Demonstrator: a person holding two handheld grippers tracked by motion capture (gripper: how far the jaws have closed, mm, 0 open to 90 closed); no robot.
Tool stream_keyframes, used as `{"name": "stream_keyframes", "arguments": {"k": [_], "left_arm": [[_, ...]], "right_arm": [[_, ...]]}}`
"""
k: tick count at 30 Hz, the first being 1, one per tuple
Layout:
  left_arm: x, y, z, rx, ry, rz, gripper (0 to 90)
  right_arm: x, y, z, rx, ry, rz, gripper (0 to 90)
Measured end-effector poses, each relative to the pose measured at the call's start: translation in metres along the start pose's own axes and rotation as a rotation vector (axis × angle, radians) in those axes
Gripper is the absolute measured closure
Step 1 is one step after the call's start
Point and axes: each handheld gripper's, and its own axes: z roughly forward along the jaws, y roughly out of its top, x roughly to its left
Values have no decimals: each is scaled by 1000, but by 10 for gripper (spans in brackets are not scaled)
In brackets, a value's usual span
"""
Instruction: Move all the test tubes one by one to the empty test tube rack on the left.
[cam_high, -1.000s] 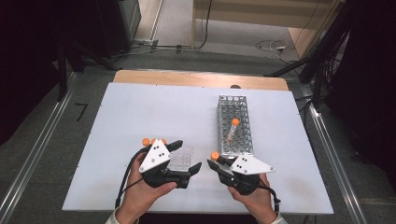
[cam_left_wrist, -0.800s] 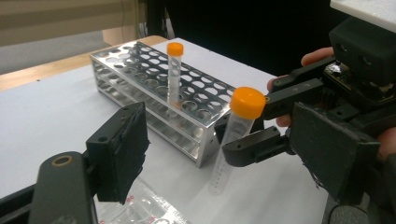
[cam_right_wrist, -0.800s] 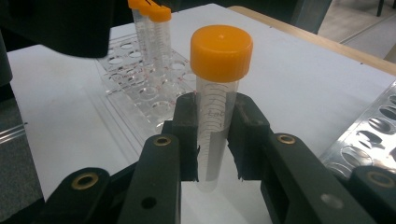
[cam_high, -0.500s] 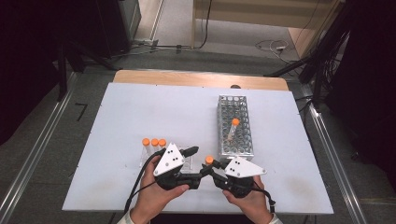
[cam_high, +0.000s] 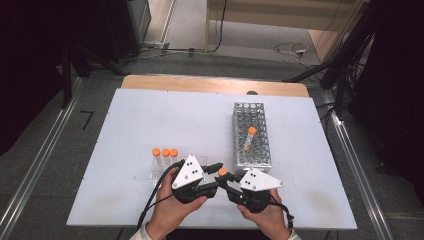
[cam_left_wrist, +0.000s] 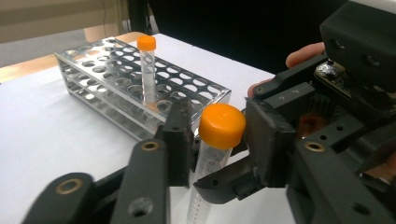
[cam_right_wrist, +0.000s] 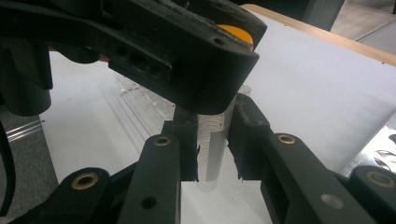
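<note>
Low in the middle of the high view both grippers meet on one orange-capped tube; the right gripper has its jaws clamped on the clear body of that tube, as the right gripper view shows at centre frame; the left gripper has just been closing its jaws about the orange cap, which sits between them in the left gripper view, though whether the pads press the cap yet I cannot tell; a sliver of gap seems to remain on either side.

The risk lies in the hand-over or the unscrewing; if the left jaws bite off-centre on the cap, the tube may tilt in the right grip and slip out onto the white table; a twist with too loose a hold below would spin the whole tube instead of the cap. The metal rack, upper right of the hands, holds another tube upright; three spare tubes lie left of the hands, near enough for a stray elbow or cable to roll them.
</note>
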Motion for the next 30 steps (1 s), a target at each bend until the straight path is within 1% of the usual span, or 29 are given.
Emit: {"name": "stream_keyframes", "arguments": {"k": [6, 10, 13, 14, 15, 17, 19, 23, 25, 26, 27, 30], "left_arm": [[-1, -1, 1, 6, 11, 15, 696], [-1, -1, 1, -1, 26, 28, 706], [-2, 0, 1, -6, 26, 28, 707], [-2, 0, 1, -7, 25, 29, 708], [-2, 1, 0, -9, 25, 28, 708], [-2, 1, -1, -16, 26, 29, 708], [-1, 2, -2, -22, 29, 28, 709], [1, 5, -5, -33, 36, 21, 709], [2, 6, -6, -37, 40, 15, 709], [3, 6, -6, -36, 45, 13, 709], [3, 7, -7, -37, 49, 10, 709], [5, 9, -9, -45, 52, 5, 709]], "right_arm": [[0, 0, 0, 2, -1, 1, 715], [0, 0, 0, -2, -4, -1, 715], [0, 0, -1, -3, -3, 2, 705], [0, 0, -1, -6, -2, 4, 681], [0, 0, -1, -10, 2, 9, 630], [-2, 1, -1, -25, 9, 28, 458], [-3, 1, -2, -46, 1, 38, 352], [-6, 1, -5, -64, -12, 53, 193], [-8, 1, -6, -66, -18, 60, 147], [-8, 0, -6, -67, -31, 62, 134], [-9, 0, -7, -70, -42, 63, 123], [-11, -1, -9, -74, -56, 69, 119]]}}
